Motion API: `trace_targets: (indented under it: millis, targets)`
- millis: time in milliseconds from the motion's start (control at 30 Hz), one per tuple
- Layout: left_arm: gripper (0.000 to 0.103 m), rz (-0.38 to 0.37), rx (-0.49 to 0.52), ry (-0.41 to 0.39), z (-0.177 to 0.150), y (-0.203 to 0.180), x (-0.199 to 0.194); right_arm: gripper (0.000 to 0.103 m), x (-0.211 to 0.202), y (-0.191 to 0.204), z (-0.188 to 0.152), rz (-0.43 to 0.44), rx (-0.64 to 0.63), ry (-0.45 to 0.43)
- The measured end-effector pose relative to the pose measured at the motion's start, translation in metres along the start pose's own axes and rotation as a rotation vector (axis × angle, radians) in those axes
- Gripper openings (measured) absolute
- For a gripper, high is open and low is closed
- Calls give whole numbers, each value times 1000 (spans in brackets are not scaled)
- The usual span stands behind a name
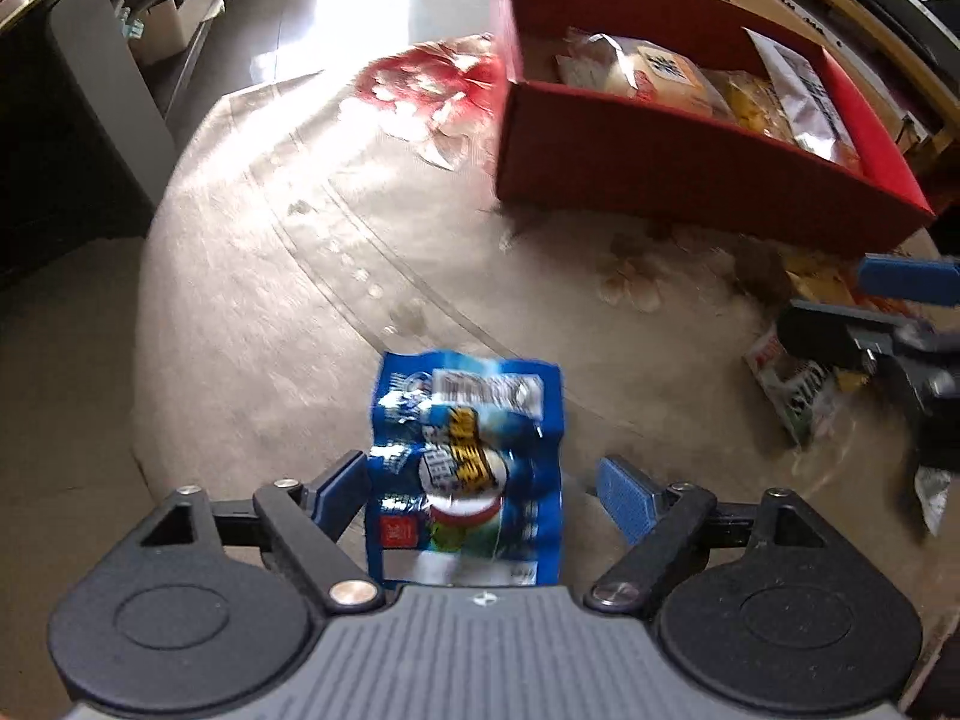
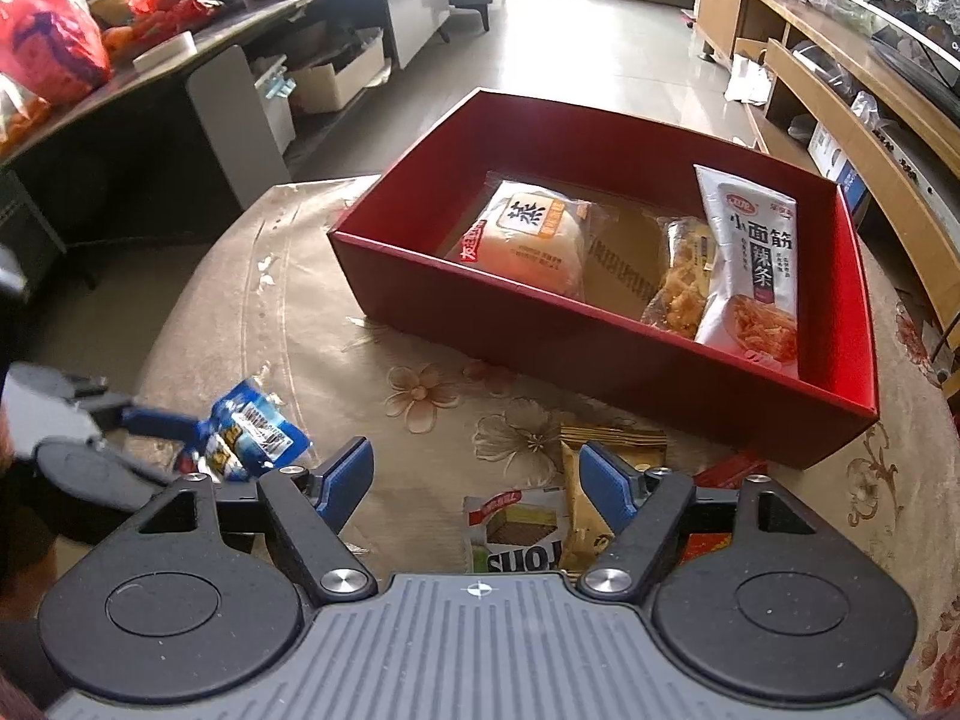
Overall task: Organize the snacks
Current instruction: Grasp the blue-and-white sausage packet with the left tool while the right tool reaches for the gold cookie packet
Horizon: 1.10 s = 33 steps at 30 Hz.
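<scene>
Both tongs, left [image 1: 483,483] and right [image 2: 474,474], look alike: blue ribbed pads on black linkage arms with silver screws, round black housings either side, and a grey ridged body bearing a small crosshair mark.

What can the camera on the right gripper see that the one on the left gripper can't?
Only the right view shows the red box's whole inside, with the bun packet and white sachet readable, and a cluttered counter behind. Only the left view shows the blue snack bag full on, between the left gripper's open jaws. Both show the box, blue bag and flowered tablecloth.
</scene>
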<state>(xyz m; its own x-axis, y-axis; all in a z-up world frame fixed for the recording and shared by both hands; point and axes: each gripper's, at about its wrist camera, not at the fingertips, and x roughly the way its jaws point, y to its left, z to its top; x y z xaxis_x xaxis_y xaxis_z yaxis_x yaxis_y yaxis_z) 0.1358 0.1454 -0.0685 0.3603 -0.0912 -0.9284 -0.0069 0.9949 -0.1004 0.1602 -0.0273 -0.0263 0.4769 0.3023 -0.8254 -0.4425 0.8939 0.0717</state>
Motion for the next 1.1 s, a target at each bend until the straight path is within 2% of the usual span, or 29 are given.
trace_targets:
  millis: [200,367,433,500,800,933,1100]
  targets:
    - [85,96,-21,-13,1,-16,6,83,-4,-14,-1,-19,24,-2]
    - [84,108,-48,-22,2,-17,7,83,-4,-32,-3,-35,54,7]
    - [79,113,-56,-29,1,-17,5,83,-2,-36,-3,-43,57,13]
    - [69,115,-55,-39,0,-20,2,83,-1,-38,-2,-45,64,16]
    - [68,38,-74,-27,-1,-26,-6,83,9,-48,-6,-30,91,64]
    - [69,18,-67,-22,1,-31,-7,83,12,-61,-4,-52,132,63]
    - [69,8,-64,-7,3,-35,-3,82,31,-68,-1,7,189,109]
